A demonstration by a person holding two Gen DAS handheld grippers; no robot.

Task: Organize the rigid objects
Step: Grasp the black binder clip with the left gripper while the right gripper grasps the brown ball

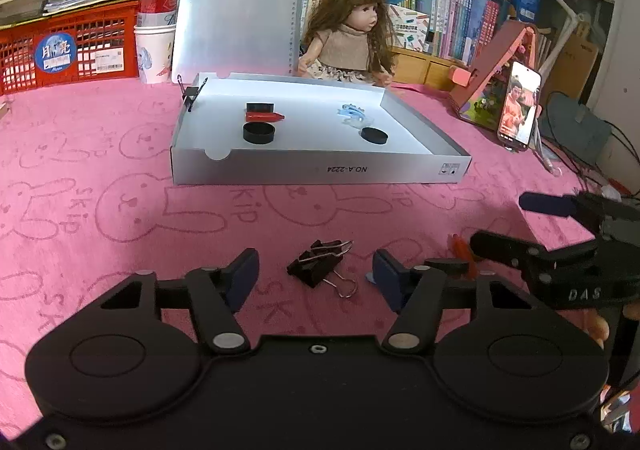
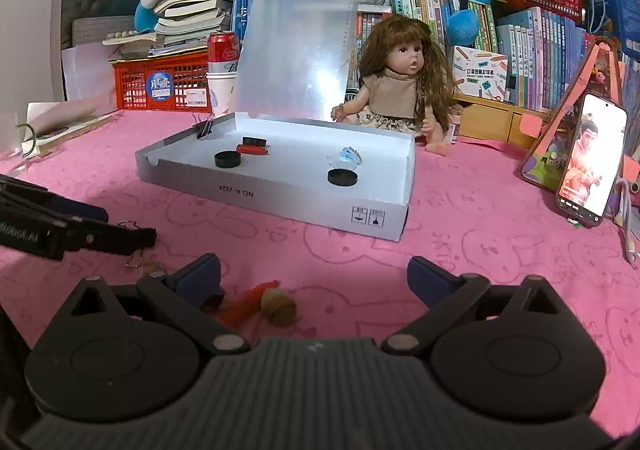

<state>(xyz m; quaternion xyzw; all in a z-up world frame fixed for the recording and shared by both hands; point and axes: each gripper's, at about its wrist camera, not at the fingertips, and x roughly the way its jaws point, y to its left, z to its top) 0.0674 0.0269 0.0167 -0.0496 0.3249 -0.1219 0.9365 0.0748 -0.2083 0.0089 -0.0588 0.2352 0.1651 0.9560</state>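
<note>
A black binder clip (image 1: pixel 320 264) with thin silver wire handles lies on the pink surface (image 1: pixel 120 210), between the blue pads of the left tool (image 1: pixel 316 276). The pads stand apart and do not touch it. The right tool (image 2: pixel 314 282) is released too, over a small orange and brown thing (image 2: pixel 272 304) that is hard to make out. The gray box (image 1: pixel 320 170) holds two round black caps, one red piece, one black block and one blue thing.
</note>
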